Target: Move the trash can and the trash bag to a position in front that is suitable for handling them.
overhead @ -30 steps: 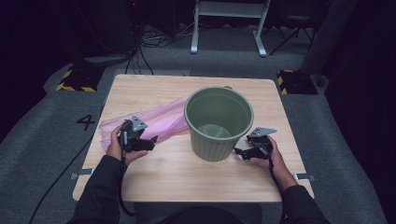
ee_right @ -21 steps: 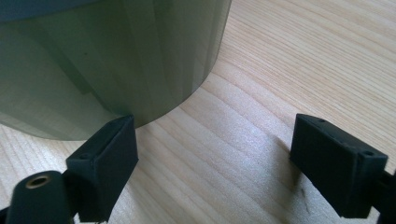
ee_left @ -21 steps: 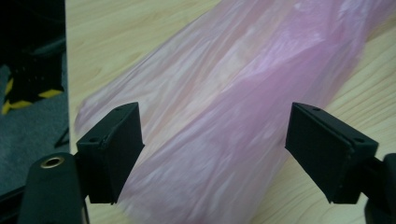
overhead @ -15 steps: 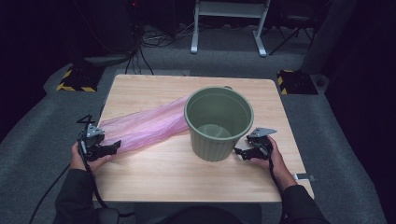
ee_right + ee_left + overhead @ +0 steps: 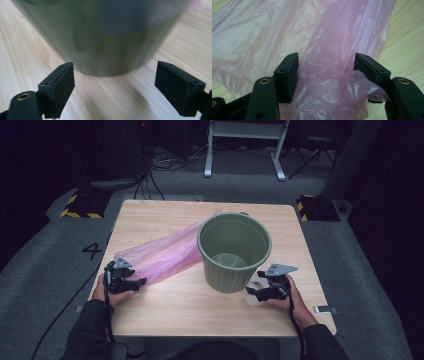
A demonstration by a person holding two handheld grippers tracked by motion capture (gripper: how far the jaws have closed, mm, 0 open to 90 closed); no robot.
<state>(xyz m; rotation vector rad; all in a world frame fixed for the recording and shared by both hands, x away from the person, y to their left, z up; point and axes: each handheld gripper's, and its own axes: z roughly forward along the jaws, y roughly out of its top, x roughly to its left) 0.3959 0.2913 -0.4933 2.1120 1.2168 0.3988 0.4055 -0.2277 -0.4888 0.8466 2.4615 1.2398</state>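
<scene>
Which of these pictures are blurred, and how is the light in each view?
Right gripper view: the green bin is smeared and soft, while the jaws look sharp. Left gripper view: the pink plastic bag is sharp and evenly lit. High view: the wooden table is bright, the floor around it dark.

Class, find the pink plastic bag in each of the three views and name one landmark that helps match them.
High view: pink plastic bag lies left of centre, beside the green bucket.
Left gripper view: bag between the jaws.
Right gripper view: a pink blur at the top right corner may be it.
Shared landmark: the wooden table.

Dim room, grey carpet floor (image 5: 50, 270), wooden table (image 5: 165, 320).
</scene>
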